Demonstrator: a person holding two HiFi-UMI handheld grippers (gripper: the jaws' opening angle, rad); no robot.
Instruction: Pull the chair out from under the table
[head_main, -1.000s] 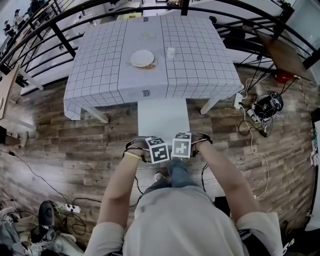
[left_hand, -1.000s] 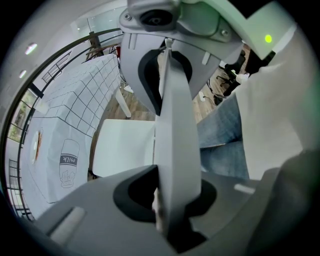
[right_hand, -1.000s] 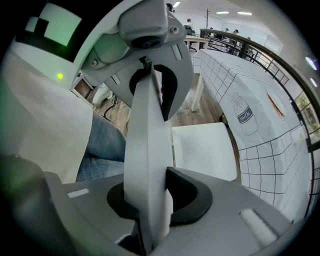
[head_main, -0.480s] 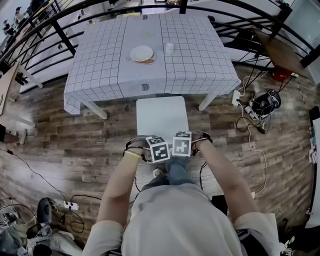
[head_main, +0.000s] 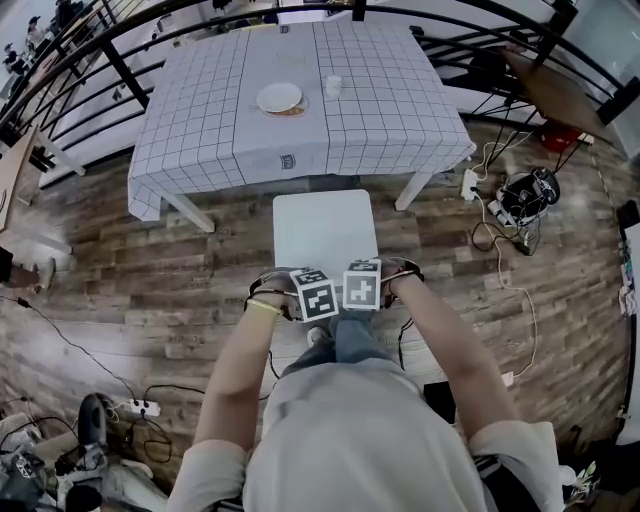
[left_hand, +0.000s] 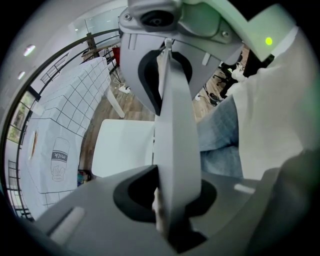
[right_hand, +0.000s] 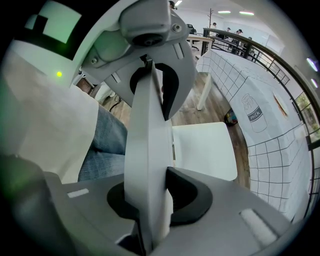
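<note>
On the near side of the square table draped in a white grid-checked cloth (head_main: 200, 130), closest to the camera, the person stands with both arms stretched forward and down. The left gripper (head_main: 316, 298) and the right gripper (head_main: 362, 287) sit side by side and point at the floor. Each is clamped on the top edge of the backrest (left_hand: 172, 125) of the white plastic chair (head_main: 325, 228). Each gripper view shows that pale slab running between the jaws with the pads against it.

The chair's flat seat rests over the brown wood-plank floor (head_main: 130, 280), between the person and the table. Only the seat's far edge meets the cloth's hanging hem at the table's near side. The rest of the seat is in the open.

Judgement: the pull is largely done, with the chair all but free of the table. What appears left is a short further draw away from the table, then release of the backrest.

On the table top, toward its far side, stand a round white plate (head_main: 279, 97) and a small white cup (head_main: 333, 86). A black metal railing (head_main: 110, 55) curves round beyond the table
</note>
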